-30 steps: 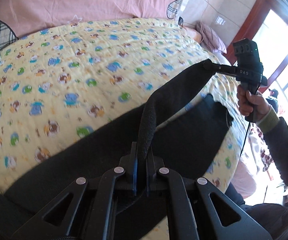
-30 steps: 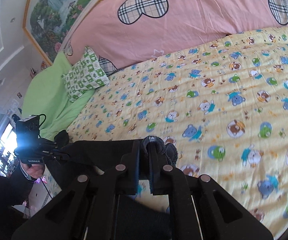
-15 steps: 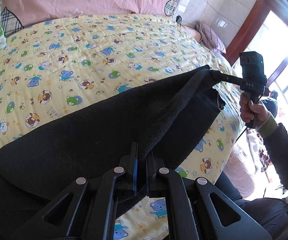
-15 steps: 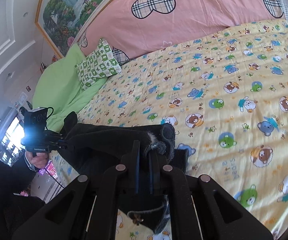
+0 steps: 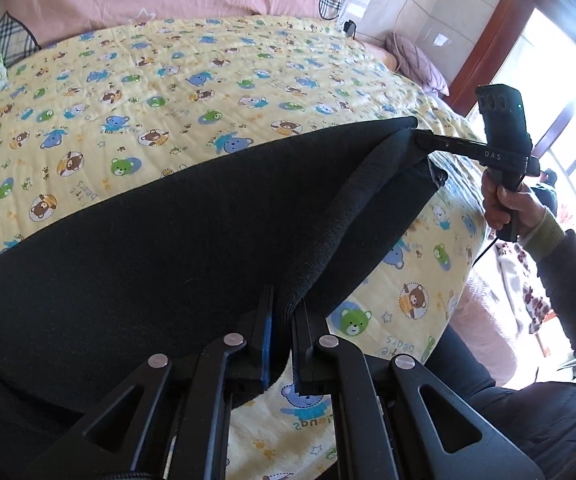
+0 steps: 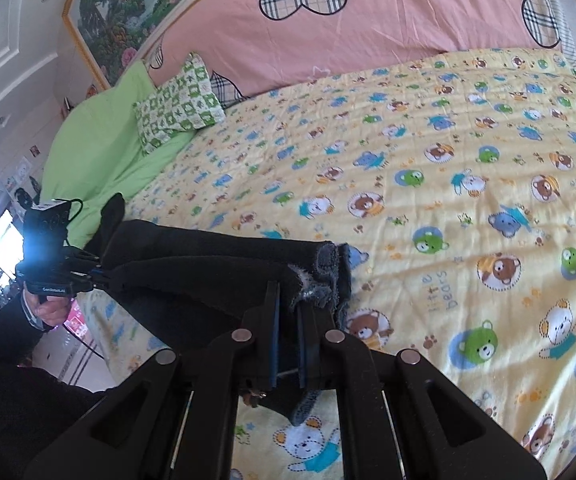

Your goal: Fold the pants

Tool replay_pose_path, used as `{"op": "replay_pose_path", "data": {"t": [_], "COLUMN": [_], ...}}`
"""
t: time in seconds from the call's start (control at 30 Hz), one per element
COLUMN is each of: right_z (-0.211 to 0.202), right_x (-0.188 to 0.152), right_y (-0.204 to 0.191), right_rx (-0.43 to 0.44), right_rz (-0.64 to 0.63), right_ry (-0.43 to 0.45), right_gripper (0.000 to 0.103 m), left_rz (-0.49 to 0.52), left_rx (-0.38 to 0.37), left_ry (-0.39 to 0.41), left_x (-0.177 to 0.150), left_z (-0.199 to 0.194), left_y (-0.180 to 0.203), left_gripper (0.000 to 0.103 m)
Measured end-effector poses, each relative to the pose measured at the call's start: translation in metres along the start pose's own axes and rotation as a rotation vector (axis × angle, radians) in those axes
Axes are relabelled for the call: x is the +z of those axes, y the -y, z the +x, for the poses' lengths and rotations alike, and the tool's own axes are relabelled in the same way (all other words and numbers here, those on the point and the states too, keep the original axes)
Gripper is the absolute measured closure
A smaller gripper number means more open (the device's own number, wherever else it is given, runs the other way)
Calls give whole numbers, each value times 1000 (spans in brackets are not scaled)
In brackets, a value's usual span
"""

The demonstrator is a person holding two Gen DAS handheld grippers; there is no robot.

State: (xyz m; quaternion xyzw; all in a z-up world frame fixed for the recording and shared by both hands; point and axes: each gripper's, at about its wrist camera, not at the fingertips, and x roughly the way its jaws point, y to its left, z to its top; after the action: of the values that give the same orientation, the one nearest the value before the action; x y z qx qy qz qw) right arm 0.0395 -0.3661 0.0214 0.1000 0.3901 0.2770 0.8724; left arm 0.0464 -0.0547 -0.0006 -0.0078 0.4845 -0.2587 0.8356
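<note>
1. My left gripper [image 5: 282, 322] is clamped on a thick folded edge of the black pants [image 5: 148, 248]; fabric fills the gap between the blue-lined fingers.
2. My right gripper [image 6: 288, 320] is closed on the opposite end, where a fuzzy grey lining [image 6: 321, 280] shows at the edge. In the left view its tip [image 5: 421, 142] bites the far corner.
3. The pants lie stretched between both grippers across the near edge of the yellow bear-print quilt [image 6: 447, 184], a raised ridge of cloth running from one grip to the other.
4. The black fabric blocks most of the lower left view; whether the near hem touches the quilt, I cannot tell.
5. Surroundings: pink headboard cover with plaid hearts [image 6: 367, 12], green checked pillow [image 6: 178, 106], light green bedding [image 6: 100, 148], framed landscape painting [image 6: 124, 4], purple cushion [image 5: 417, 62] near the window [image 5: 559, 80].
</note>
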Motion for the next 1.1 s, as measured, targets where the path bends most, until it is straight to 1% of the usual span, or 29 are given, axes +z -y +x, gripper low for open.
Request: {"op": "replay_pose_path", "data": {"t": [0.07,0.13,0.17,0.2,0.23,0.27,0.3,0.33,0.37,0.53,0.7,0.73,0.87,1.0,1.1], "right_z": [1,-3,-5,-8,-12,-15,-19,-24,-29,-44,-33,-28,-3,27,49], "right_x": [-3,-5,-6,-6,-6,-7,-7,-8,-9,-9,-2,0,6,11,14], "right_y": [-1,-3,-3,-4,-5,-6,-8,-10,-13,-32,-60,-67,-93,-119,-137], "right_rx": [-13,-11,-16,-18,-31,-45,-50,-50,-54,-42,12,39,106,172,214], "right_rz": [7,12,17,25,31,37,41,41,36,35,12,10,-27,-51,-63], "right_ry": [-8,-1,-1,-2,1,6,16,31,50,114,137,136,115,77,49], "right_gripper": [94,92,91,88,77,69,54,48,48,48,48,48,48,48,48], "left_rz": [-8,-14,-14,-17,-22,-29,-35,-39,-43,-80,-133,-149,-201,-258,-304], "left_rx": [-9,-15,-11,-15,-26,-34,-38,-35,-30,-28,2,15,52,92,129], "left_ry": [2,11,14,18,23,27,30,35,41,70,112,122,152,181,212], "left_x": [-3,-5,-6,-7,-8,-9,-11,-13,-15,-24,-33,-35,-41,-52,-59], "left_z": [-1,-4,-5,-7,-10,-12,-14,-16,-18,-31,-52,-57,-73,-92,-107], "left_y": [0,0,0,1,1,1,2,3,3,-1,-18,-23,-42,-66,-83], "left_gripper": [92,90,85,83,80,77,74,69,67,65,62,62,62,61,57]}}
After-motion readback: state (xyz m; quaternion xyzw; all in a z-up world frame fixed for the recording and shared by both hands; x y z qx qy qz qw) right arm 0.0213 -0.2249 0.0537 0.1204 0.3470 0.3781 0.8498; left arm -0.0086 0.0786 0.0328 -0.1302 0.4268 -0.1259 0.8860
